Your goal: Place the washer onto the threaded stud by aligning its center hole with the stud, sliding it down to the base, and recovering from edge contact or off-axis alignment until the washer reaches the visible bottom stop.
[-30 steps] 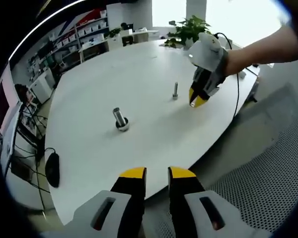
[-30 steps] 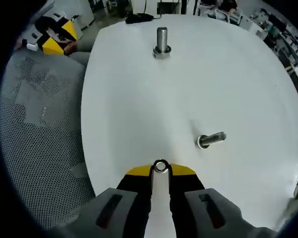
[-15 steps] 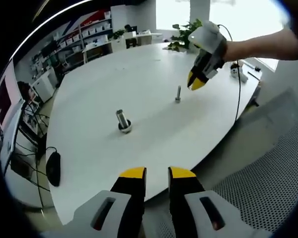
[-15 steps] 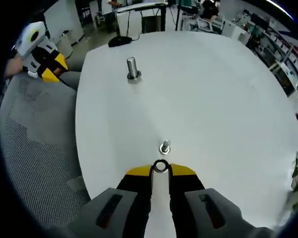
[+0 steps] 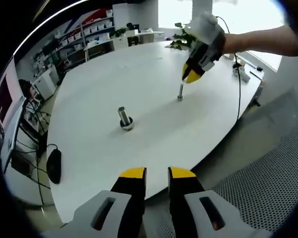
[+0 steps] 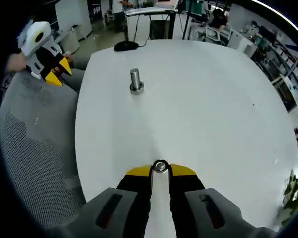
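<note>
My right gripper (image 6: 160,171) is shut on a small steel washer (image 6: 160,166), which sits between its yellow tips with its hole facing the camera. In the left gripper view the right gripper (image 5: 190,78) hangs just above and slightly right of a thin upright threaded stud (image 5: 180,92) on the white table (image 5: 139,79). In the right gripper view that stud is hidden behind the washer and the tips. My left gripper (image 5: 157,173) is held off the table's near edge with a narrow gap between its tips and nothing in it; the left gripper (image 6: 53,74) appears again at the left of the right gripper view.
A thicker steel bolt (image 5: 123,118) stands upright on a ring base mid-table, seen as the bolt (image 6: 134,80) from the other side. A black mouse (image 5: 53,166) lies off the table's edge. A grey mesh chair (image 5: 268,183) is close by. A person's arm (image 5: 260,42) holds the right gripper.
The right gripper has carried the washer from beside the thin stud to right over it, so the stud has slipped out of sight behind the washer. The left gripper has stayed still.
</note>
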A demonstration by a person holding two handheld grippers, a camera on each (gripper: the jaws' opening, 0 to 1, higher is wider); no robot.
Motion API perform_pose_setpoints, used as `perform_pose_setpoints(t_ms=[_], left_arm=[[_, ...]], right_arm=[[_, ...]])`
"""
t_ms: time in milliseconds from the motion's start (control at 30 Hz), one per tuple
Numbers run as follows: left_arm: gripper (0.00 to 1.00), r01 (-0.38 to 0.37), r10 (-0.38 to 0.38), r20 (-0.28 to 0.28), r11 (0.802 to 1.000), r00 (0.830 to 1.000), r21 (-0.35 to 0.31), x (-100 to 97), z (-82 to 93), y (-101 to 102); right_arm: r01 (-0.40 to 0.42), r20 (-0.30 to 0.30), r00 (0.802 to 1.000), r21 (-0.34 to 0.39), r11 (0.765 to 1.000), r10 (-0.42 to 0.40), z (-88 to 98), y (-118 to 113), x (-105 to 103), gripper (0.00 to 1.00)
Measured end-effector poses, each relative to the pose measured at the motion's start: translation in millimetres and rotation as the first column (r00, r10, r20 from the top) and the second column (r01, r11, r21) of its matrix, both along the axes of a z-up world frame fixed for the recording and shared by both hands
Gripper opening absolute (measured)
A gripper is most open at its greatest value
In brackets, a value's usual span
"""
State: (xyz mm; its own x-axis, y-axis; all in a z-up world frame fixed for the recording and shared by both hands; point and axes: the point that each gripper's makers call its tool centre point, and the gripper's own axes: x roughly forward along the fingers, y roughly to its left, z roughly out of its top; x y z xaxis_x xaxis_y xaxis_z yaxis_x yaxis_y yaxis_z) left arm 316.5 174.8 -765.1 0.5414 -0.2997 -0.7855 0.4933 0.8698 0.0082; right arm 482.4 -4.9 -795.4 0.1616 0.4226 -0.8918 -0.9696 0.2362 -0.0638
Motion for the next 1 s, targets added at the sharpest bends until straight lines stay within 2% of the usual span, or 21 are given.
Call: perform_pose_setpoints(t_ms=[233, 433, 733, 1000], left_arm=[[0.15, -0.002, 0.002, 0.003, 1.0, 1.0, -0.005, 0.0, 0.7, 0], [0.15, -0.003, 0.003, 0.001, 1.0, 1.0, -0.008, -0.4, 0.8, 0], [0.15, -0.006, 0.006, -0.004, 1.0, 1.0, -0.01, -0.1, -0.3, 1], [0.14, 0.006, -0.006, -0.003, 1.0, 1.0, -0.015, -0.7, 0.5, -2]], right_arm=[[-0.003, 0.0, 1.0, -0.028, 1.0, 0.003, -8.9, -5, 3, 0.14], [-0.001, -0.012, 1.0, -0.016, 1.0, 0.001, -10.6, 2, 2, 0.14], [-0.005, -0.024, 1.0, -0.051, 0.999, 0.004, -21.8, 2, 2, 0.14], [-0.005, -0.044, 0.999, -0.094, 0.996, 0.001, -48.7, -2, 5, 0.14]])
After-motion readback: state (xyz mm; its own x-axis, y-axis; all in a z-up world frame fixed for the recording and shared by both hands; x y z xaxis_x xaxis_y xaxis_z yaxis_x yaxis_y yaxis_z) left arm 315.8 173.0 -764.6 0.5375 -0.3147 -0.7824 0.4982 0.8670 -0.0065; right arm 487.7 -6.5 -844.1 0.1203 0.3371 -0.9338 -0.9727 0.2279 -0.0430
